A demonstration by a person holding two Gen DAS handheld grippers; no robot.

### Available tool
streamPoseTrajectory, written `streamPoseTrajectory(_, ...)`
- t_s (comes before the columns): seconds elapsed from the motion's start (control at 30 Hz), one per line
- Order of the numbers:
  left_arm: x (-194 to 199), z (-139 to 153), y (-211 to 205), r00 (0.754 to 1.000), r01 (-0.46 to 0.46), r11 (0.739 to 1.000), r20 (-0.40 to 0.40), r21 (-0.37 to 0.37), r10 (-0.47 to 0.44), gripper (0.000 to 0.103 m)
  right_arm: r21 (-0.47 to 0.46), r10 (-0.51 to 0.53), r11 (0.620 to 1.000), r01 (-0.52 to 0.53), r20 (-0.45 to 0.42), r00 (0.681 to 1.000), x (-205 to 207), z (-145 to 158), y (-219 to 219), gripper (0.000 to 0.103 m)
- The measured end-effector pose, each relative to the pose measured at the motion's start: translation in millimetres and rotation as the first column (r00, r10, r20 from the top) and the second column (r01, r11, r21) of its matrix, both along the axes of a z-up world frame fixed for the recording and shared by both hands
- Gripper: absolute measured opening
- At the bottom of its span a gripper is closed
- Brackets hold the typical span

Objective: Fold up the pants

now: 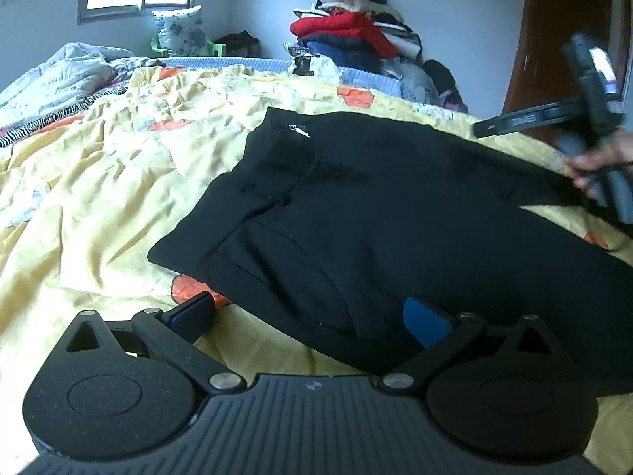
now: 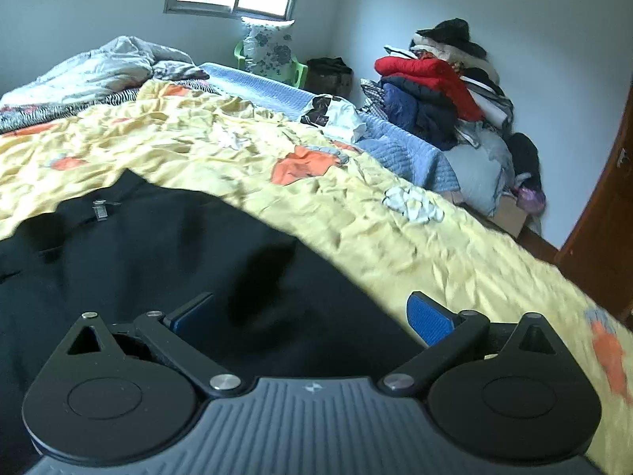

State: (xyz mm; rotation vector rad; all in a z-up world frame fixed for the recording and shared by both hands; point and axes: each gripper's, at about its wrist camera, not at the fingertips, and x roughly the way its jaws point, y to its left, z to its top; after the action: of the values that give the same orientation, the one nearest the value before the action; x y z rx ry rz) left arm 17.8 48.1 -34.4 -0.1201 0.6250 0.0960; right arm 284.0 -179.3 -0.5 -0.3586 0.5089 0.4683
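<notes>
My left gripper (image 1: 310, 316) is spread wide, nothing between its blue pads; one finger hangs over the yellow bedspread (image 1: 99, 182), the other sits at the near edge of the black pants (image 1: 376, 206). Whether that pad touches the cloth I cannot tell. My right gripper (image 2: 310, 316) is likewise released and empty, hovering low above the pants (image 2: 158, 253), with its right finger out over the bedspread (image 2: 395, 237). From the left wrist view I can see the right gripper (image 1: 514, 122) and the hand (image 1: 601, 166) that carries it, blurred, at the far right side of the garment.

The pants lie on the bed, spread across the bedspread. They look already doubled once: I see layered edges and a stepped corner at the left end, and a small metal hook (image 1: 298, 130) at the waistband. I judge the task partway done, with a further fold and some smoothing left, though the right end of the garment runs out of view.

The fabric is matte, dark, fairly thin and limp, with soft creases. The bedspread is rumpled yellow cotton with orange patches. Beyond it sits a heaped pile of clothes (image 2: 443, 83) against the wall.
</notes>
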Motion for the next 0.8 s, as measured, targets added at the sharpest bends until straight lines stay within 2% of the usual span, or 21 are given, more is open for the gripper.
streamPoseTrajectory(0.2, -1, 1, 3, 1.000, -0.004, 1.000, 0.013, -0.022, 0.004, 0.102, -0.009, 0.042, 0.999, -0.043, -0.095, 0.995, 65, -19, 16, 0.076)
streamPoseTrajectory(0.37, 0, 0, 5, 1.000, -0.005, 0.999, 0.019, -0.042, 0.006, 0.102, 0.006, 0.082, 0.997, -0.082, -0.204, 0.976, 104, -32, 26, 0.071)
streamPoseTrajectory(0.43, -1, 0, 8, 1.000, -0.012, 0.998, 0.025, -0.055, 0.014, 0.102, 0.058, 0.118, 0.993, -0.107, -0.251, 0.961, 109, -34, 23, 0.048)
streamPoseTrajectory(0.47, 0, 0, 9, 0.999, -0.018, 0.998, 0.028, -0.063, 0.020, 0.102, 0.075, 0.130, 0.991, -0.114, -0.262, 0.956, 108, -33, 21, 0.042)
streamPoseTrajectory(0.53, -1, 1, 12, 0.999, -0.031, 0.997, 0.037, -0.078, 0.034, 0.102, 0.058, 0.137, 0.990, -0.127, -0.256, 0.957, 101, -31, 20, 0.011)
streamPoseTrajectory(0.57, -3, 0, 14, 0.999, -0.035, 0.996, 0.039, -0.082, 0.038, 0.102, 0.044, 0.137, 0.990, -0.131, -0.242, 0.960, 94, -30, 21, 0.006)
streamPoseTrajectory(0.67, -2, 1, 15, 0.999, -0.037, 0.995, 0.036, -0.092, 0.041, 0.102, -0.022, 0.163, 0.985, -0.168, -0.156, 0.974, 61, -22, 27, 0.003)
streamPoseTrajectory(0.8, -3, 2, 18, 0.998, -0.032, 0.993, 0.042, -0.110, 0.037, 0.102, -0.081, 0.243, 0.965, -0.247, -0.057, 0.968, 2, -5, 37, 0.003)
